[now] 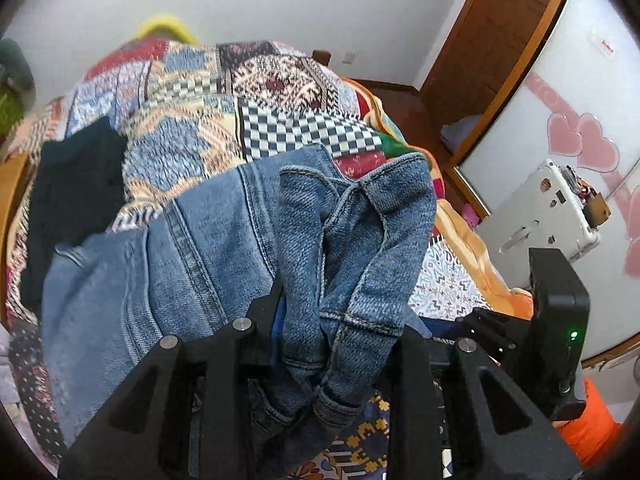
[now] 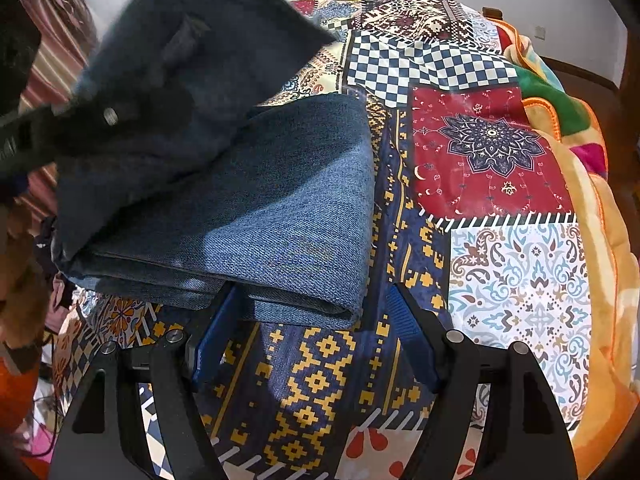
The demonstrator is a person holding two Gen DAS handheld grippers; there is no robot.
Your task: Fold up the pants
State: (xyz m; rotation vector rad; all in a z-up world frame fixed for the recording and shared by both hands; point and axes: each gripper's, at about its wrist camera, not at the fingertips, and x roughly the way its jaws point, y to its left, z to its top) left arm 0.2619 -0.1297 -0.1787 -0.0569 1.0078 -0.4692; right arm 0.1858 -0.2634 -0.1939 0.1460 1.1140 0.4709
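Note:
The pants are blue jeans (image 1: pixel 192 248) lying on a patchwork bedspread (image 1: pixel 200 112). My left gripper (image 1: pixel 340 320) is shut on a bunched part of the jeans with hems and seams (image 1: pixel 352 240), held up above the rest. In the right wrist view the jeans (image 2: pixel 260 220) lie folded in layers, with their upper part lifted at the top left by the left gripper (image 2: pixel 60 128). My right gripper (image 2: pixel 312 312) is open; its left finger (image 2: pixel 216 328) touches the folded edge, its right finger (image 2: pixel 412 332) is over the bedspread (image 2: pixel 492 152).
A dark garment (image 1: pixel 76 196) lies on the bed left of the jeans. An orange blanket (image 2: pixel 580 208) lines the bed's right edge. A wardrobe with pink hearts (image 1: pixel 580 140), a white case (image 1: pixel 548 212) and a wooden door frame (image 1: pixel 480 28) stand to the right.

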